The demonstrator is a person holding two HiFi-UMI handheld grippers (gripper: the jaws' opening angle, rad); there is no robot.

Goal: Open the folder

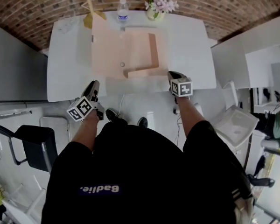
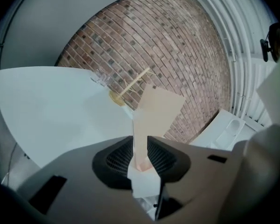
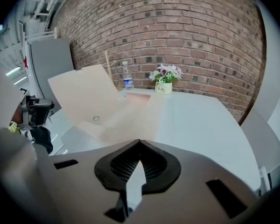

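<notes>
Left claw [image 2: 140,139] jaws a little apart, lifted cover [image 2: 158,106] of the tan folder [image 1: 140,50] standing between them, right claw [image 3: 140,142] closed and empty over the worktop's [image 1: 191,55] near edge, folder mid-worktop, bottle [image 1: 122,10] and flowers [image 1: 159,6] behind.

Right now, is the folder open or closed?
Open. In the right gripper view the folder has its cover tilted up off the table, and the head view shows its inside.
</notes>
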